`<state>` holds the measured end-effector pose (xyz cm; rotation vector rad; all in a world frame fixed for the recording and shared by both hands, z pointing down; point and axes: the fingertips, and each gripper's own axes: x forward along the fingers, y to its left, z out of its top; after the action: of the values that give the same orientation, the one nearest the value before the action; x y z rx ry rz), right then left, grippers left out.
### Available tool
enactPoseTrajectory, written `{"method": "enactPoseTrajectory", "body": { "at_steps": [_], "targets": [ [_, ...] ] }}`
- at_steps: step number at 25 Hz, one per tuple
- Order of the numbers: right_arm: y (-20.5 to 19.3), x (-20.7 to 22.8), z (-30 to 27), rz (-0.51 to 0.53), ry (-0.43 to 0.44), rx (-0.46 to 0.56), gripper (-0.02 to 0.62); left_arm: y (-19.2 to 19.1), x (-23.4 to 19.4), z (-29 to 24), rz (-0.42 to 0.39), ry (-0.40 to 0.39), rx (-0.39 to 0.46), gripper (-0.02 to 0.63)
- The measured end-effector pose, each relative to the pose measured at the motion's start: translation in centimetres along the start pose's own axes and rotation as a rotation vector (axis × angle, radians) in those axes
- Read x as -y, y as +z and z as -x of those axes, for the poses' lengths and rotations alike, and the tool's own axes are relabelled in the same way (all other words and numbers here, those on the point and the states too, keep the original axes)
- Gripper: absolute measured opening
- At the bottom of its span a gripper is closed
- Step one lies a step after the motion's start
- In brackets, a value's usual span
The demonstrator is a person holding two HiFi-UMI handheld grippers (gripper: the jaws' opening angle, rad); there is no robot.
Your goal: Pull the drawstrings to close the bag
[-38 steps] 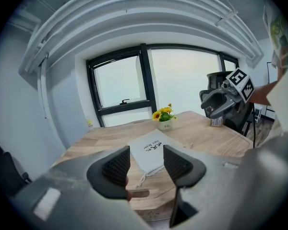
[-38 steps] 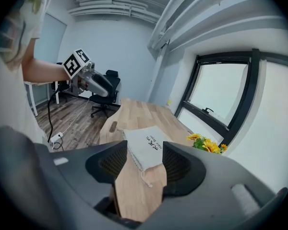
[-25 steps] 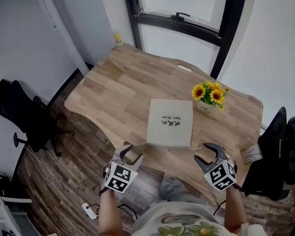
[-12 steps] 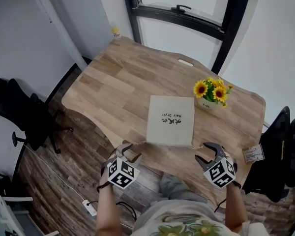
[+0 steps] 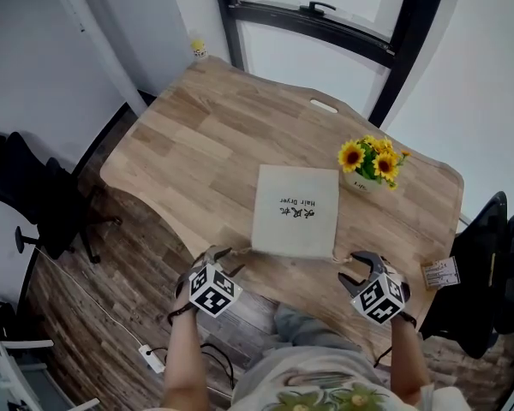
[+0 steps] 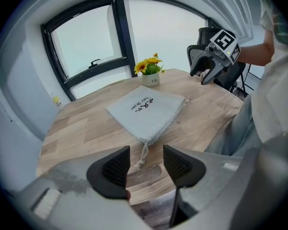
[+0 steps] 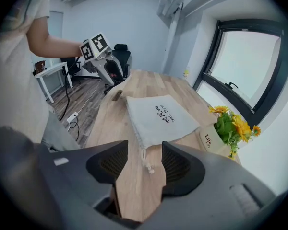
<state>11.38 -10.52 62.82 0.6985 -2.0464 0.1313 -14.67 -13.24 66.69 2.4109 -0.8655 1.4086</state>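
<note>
Wooden table (image 5: 197, 135) below a black-framed window (image 5: 325, 24), wood floor (image 5: 94, 289) around; bag (image 5: 296, 210) lies flat near the front edge, by sunflowers (image 5: 370, 159). Left gripper (image 5: 225, 259) and right gripper (image 5: 351, 270) hover at its corners, jaws wide, empty.

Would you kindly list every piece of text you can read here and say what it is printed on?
"Hair Dryer": flat pale grey cloth drawstring bag, beside characters too small to read.
"Life": small white flowerpot.
White paper tag: print too small to read.

Left gripper (image 5: 225, 261) – and right gripper (image 5: 352, 270) – edged nearer the bag (image 5: 296, 210).
</note>
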Motion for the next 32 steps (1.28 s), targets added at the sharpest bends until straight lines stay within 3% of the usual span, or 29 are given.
{"method": "enactPoseTrajectory", "body": {
  "at_steps": [20,32],
  "targets": [
    [-4.1,0.2,-6.3,0.032,0.173,-0.208,0.207,-3.0,-0.8,-6.4,0.047,-0.143,-0.137,0.213],
    [-6.7,0.2,-8.6,0.067,0.250,-0.320,0.181,-4.8,-0.8,-7.7,-0.010,-0.218,-0.247,0.213]
  ]
}}
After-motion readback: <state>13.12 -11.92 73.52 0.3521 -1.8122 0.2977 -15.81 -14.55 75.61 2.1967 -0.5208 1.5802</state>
